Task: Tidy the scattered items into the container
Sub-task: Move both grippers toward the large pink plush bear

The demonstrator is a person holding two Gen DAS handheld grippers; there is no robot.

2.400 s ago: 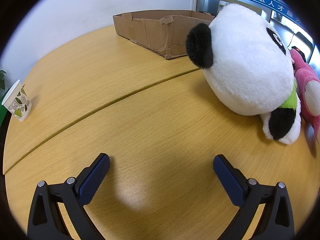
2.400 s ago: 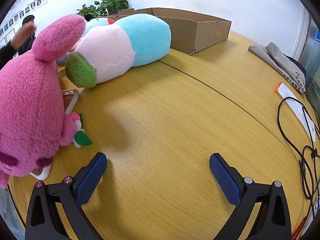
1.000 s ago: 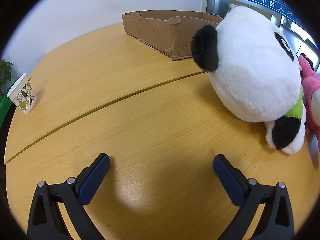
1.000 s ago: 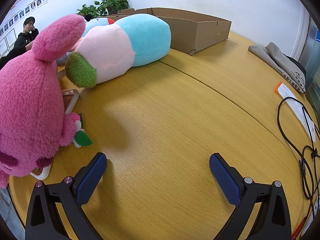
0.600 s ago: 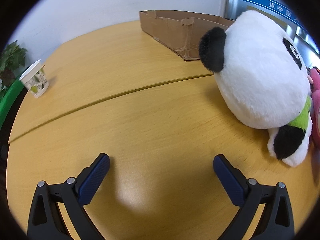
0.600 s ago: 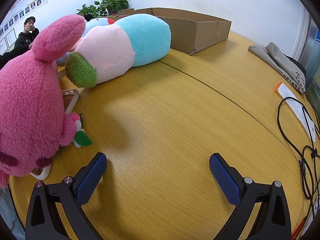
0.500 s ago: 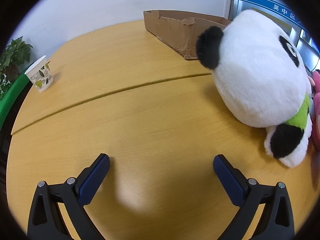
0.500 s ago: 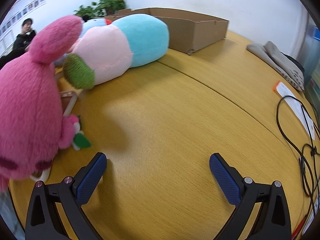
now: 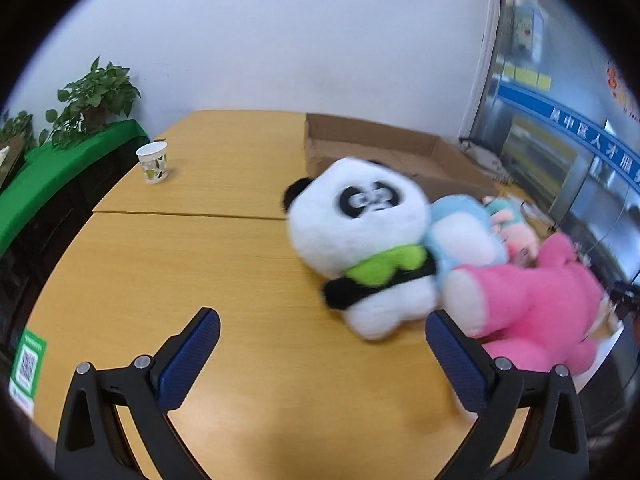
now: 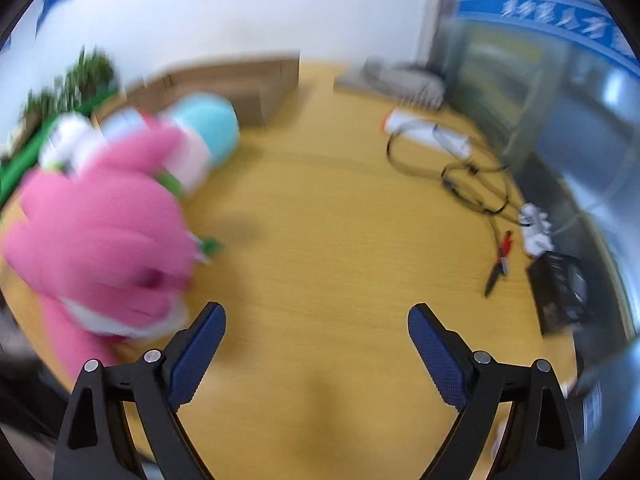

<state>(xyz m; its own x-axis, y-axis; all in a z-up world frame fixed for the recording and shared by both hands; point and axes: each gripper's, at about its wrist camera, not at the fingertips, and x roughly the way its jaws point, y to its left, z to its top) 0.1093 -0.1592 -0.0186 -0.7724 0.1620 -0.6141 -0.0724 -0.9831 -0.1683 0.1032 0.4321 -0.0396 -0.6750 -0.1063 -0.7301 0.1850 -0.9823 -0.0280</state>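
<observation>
A panda plush [image 9: 360, 240] with a green scarf sits on the wooden table [image 9: 180, 264], in front of the open cardboard box [image 9: 384, 148]. A blue-and-pink plush [image 9: 468, 232] and a pink plush [image 9: 536, 312] lie to its right. My left gripper [image 9: 322, 336] hangs open above the table, nothing between its fingers, the panda just beyond. The right wrist view is blurred: the pink plush [image 10: 100, 232] is at left, the blue-and-pink plush [image 10: 208, 128] and the box [image 10: 240, 84] behind it. My right gripper [image 10: 316, 328] is wide, its jaws closing slightly, over bare table.
A paper cup [image 9: 153, 162] stands at the table's far left, with potted plants [image 9: 94, 100] on a green ledge beyond. On the right side lie a folded grey cloth [image 10: 396, 76], papers, black cables [image 10: 468, 184], a red-handled tool [image 10: 500, 264] and a black box [image 10: 560, 292].
Both grippers have risen and pulled back, so the views take in far more of the table and room. The right gripper's fingers stand slightly closer together. The toys lie where they were.
</observation>
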